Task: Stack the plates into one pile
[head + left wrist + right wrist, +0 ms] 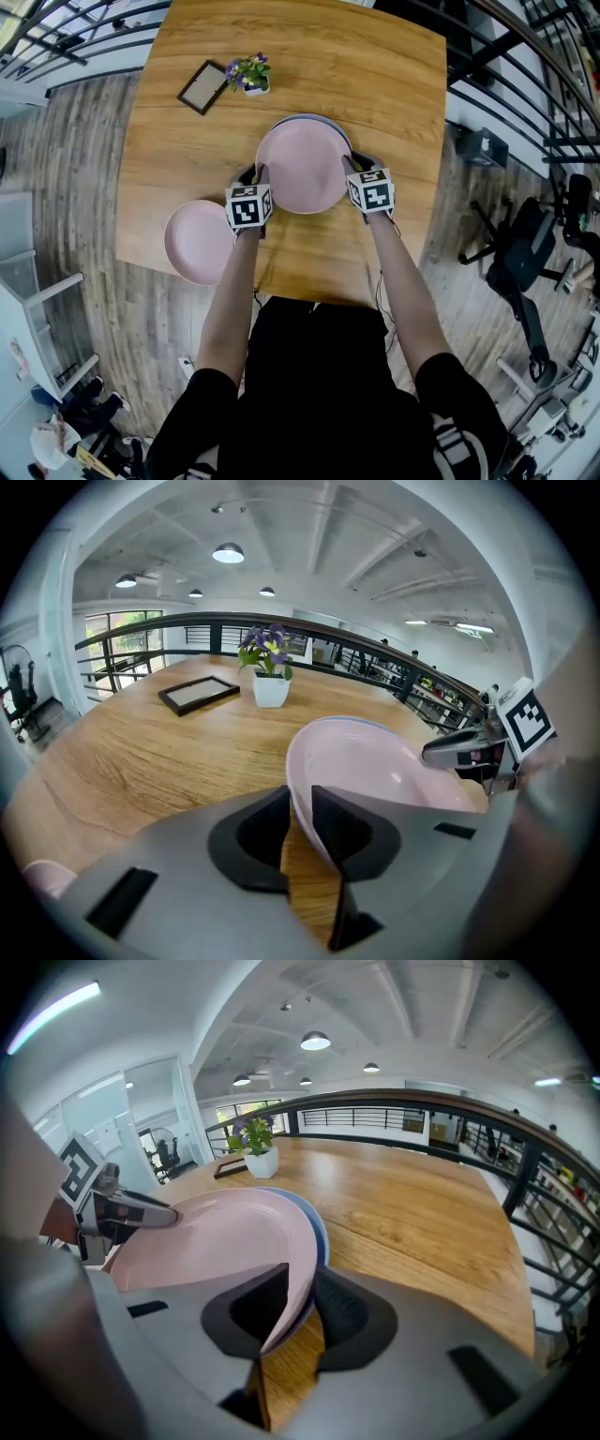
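Left gripper jaws clamp 1 pink plate; right gripper jaws open around its rim. 1 blue plate beneath, 2nd pink plate left of left jaws.

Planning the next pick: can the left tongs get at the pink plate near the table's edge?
Probably not yet: the left tongs grip the upper pink plate; the edge plate lies close, unobstructed.

We're in a black short-sleeved top, white stripes on the sleeves. Left tool and right tool: smooth grey shells, black angular jaw pads. Each carries a white cube with black square markers.
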{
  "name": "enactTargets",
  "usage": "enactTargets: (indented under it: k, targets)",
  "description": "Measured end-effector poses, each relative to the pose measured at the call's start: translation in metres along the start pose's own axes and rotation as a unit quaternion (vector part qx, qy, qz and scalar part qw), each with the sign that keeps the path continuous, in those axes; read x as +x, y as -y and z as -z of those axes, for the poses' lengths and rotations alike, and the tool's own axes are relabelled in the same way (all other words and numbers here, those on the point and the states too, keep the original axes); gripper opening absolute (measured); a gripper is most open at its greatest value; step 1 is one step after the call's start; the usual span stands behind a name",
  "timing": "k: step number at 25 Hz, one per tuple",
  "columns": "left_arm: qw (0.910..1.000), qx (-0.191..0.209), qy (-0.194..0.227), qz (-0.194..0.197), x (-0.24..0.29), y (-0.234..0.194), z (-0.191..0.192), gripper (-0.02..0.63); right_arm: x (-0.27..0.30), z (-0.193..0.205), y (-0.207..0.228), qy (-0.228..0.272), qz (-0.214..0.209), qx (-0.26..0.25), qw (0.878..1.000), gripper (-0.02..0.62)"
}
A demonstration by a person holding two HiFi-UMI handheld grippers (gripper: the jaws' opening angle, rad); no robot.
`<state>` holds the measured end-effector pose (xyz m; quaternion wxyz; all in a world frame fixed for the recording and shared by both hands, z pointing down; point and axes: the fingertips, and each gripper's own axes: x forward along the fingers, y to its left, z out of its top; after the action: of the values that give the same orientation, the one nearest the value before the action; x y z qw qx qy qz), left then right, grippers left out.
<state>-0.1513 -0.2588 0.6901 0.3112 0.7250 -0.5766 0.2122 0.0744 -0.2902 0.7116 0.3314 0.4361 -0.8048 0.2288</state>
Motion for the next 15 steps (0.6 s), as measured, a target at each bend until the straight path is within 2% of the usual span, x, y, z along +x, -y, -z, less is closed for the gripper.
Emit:
enactTargets:
  k: [4,9,13,15]
  targets:
    - [1.0,-0.003,0.002,0.005,0.003,-0.002,0.0007,0.067,0.0035,-0.0004,-0.0026,0.002,0.0,-0.009,1.0,0.118]
    - [0.9999,0.014,0.007,-0.002,0.0021,-0.0018,-0.0025,0.074,0.0014,-0.0011,-0.0051,0.003,0.002,-0.026,1.0,0.132]
    - [0.9997,-0.01,0.024,-0.003,-0.0004,-0.0053,-0.007,0.089,0.0016,-0.0017,-0.0058,0.006,0.001,-0.029,1.0,0.195]
    - [0.9996,-0.016,0.024,0.001,-0.0009,-0.0067,-0.0058,0.101,0.0015,-0.0007,-0.0042,0.006,0.001,-0.026,1.0,0.201]
